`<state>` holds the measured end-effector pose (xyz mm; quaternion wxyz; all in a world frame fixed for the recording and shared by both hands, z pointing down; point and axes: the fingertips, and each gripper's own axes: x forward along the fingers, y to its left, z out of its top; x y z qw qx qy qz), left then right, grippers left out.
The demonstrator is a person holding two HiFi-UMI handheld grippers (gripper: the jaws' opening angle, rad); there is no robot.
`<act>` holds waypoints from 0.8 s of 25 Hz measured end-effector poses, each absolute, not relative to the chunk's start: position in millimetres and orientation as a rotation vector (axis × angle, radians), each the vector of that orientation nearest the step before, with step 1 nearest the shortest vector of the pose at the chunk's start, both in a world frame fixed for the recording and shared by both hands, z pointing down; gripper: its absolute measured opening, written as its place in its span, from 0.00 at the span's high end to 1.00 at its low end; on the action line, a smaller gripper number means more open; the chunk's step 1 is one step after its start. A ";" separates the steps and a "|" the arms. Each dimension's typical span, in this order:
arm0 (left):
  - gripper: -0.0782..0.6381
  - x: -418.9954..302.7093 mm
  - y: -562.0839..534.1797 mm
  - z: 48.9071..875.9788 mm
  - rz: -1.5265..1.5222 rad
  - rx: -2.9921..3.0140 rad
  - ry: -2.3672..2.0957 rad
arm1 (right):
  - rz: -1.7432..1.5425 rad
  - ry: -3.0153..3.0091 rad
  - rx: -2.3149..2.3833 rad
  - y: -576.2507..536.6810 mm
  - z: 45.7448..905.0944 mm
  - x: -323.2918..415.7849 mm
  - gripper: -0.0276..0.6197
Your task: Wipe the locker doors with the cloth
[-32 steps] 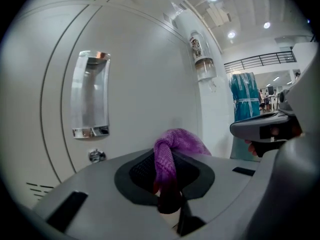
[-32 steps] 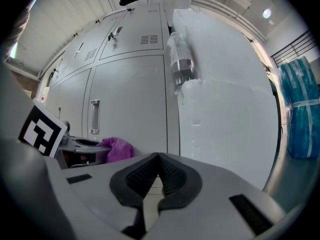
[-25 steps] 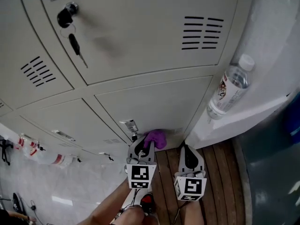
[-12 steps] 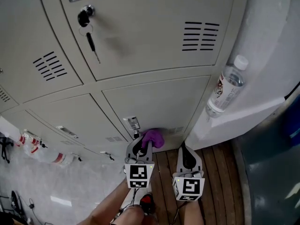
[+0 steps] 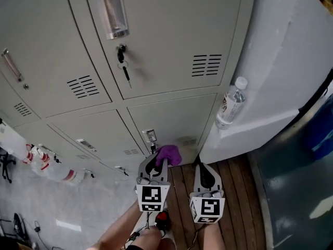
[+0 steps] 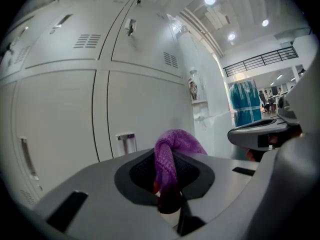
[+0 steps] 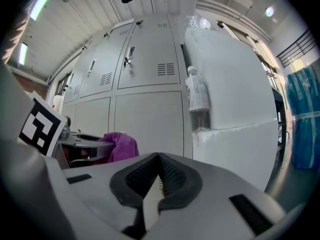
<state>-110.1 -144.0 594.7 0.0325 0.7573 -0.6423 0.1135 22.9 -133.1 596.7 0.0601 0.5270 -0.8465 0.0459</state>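
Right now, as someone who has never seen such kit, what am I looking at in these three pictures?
There is no robot here: a person holds a hand-worked claw in each hand. One picture comes from a camera on the person's head, looking down. The other two come from cameras riding on the claws.

The left claw is shut on a purple cloth, close to the lower locker door. The right claw is shut and empty. A water bottle stands on a white ledge beside the lockers, and a key hangs from the upper door.
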 end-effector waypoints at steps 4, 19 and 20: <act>0.79 -115.9 -117.1 543.1 0.320 2.320 -2.002 | 0.116 -2.578 1.583 -111.4 547.8 19.8 0.93; 0.79 -154.9 -21.1 347.0 0.332 2.289 -2.101 | 0.049 -2.654 1.535 -42.1 351.0 -0.7 0.93; 0.79 -155.9 -13.0 336.6 0.336 2.293 -2.101 | 0.049 -2.655 1.531 -35.4 339.8 -0.9 0.93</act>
